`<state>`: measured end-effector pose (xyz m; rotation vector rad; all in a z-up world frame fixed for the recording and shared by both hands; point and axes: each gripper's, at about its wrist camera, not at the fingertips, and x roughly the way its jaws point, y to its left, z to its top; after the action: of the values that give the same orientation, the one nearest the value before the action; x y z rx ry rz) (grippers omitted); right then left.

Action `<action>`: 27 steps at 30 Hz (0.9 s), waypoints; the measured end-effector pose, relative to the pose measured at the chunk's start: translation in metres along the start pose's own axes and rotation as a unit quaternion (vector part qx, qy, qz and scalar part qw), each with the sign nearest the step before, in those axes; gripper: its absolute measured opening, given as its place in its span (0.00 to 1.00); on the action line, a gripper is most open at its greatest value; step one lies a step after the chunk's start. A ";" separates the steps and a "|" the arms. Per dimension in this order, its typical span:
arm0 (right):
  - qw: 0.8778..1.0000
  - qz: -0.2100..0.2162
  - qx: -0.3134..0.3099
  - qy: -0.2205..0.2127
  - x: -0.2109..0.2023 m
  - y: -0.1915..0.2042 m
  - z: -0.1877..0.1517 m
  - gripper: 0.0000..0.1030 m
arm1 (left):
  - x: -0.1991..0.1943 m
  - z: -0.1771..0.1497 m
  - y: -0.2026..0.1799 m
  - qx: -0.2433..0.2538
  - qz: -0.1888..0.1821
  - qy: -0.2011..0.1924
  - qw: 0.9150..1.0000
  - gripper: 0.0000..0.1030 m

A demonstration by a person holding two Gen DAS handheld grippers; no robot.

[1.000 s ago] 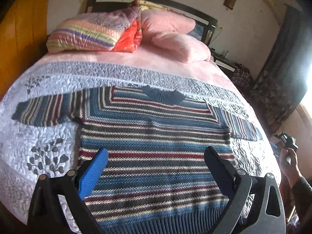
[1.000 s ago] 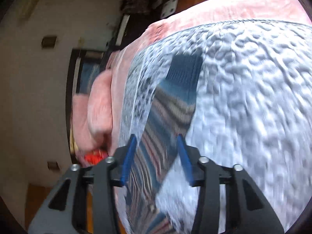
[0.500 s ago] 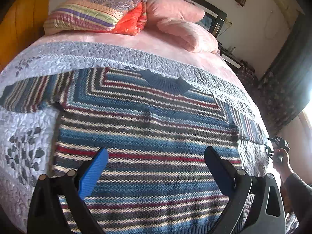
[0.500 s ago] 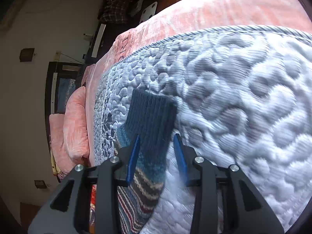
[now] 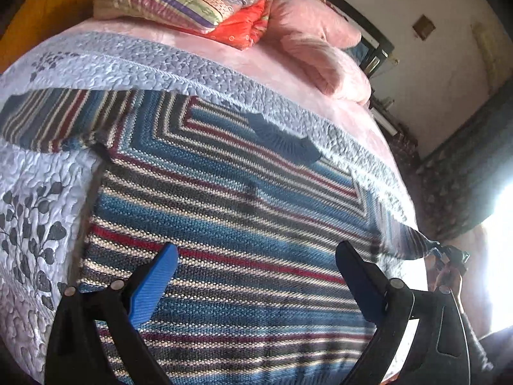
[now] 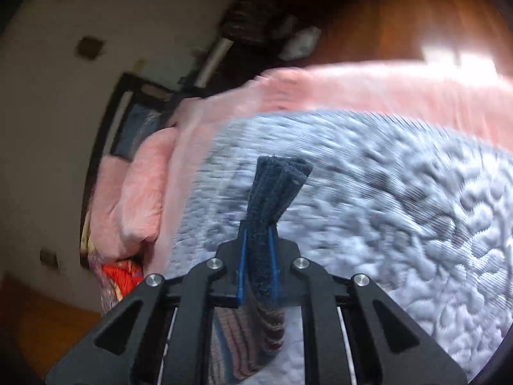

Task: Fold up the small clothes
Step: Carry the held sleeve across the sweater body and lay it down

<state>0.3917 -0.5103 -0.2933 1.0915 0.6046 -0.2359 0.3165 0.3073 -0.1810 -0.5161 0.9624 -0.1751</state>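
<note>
While pinched, sleeve cuff (image 6: 275, 189) protrudes beyond right gripper (image 6: 257, 243).

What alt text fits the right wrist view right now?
The right gripper is shut on the dark blue ribbed sleeve cuff of a striped sweater, lifted above a pale quilted bedspread. Pink pillows and a dark headboard sit blurred at left.
</note>
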 end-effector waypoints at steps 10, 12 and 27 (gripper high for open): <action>0.984 0.062 -0.169 -0.013 -0.046 0.174 -0.061 0.10 | -0.035 0.022 -0.003 0.001 -0.027 -0.015 1.000 0.96; 0.977 0.074 -0.200 -0.005 -0.049 0.206 -0.084 0.10 | -0.043 0.029 -0.004 0.007 -0.030 -0.018 0.999 0.96; 0.907 0.025 -0.420 0.017 0.003 0.313 -0.264 0.10 | -0.042 0.066 -0.021 0.062 -0.055 -0.016 0.996 0.96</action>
<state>0.4491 -0.1340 -0.1421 0.2718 0.6187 0.0967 0.3479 0.3269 -0.1092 -0.4569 0.8859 -0.3220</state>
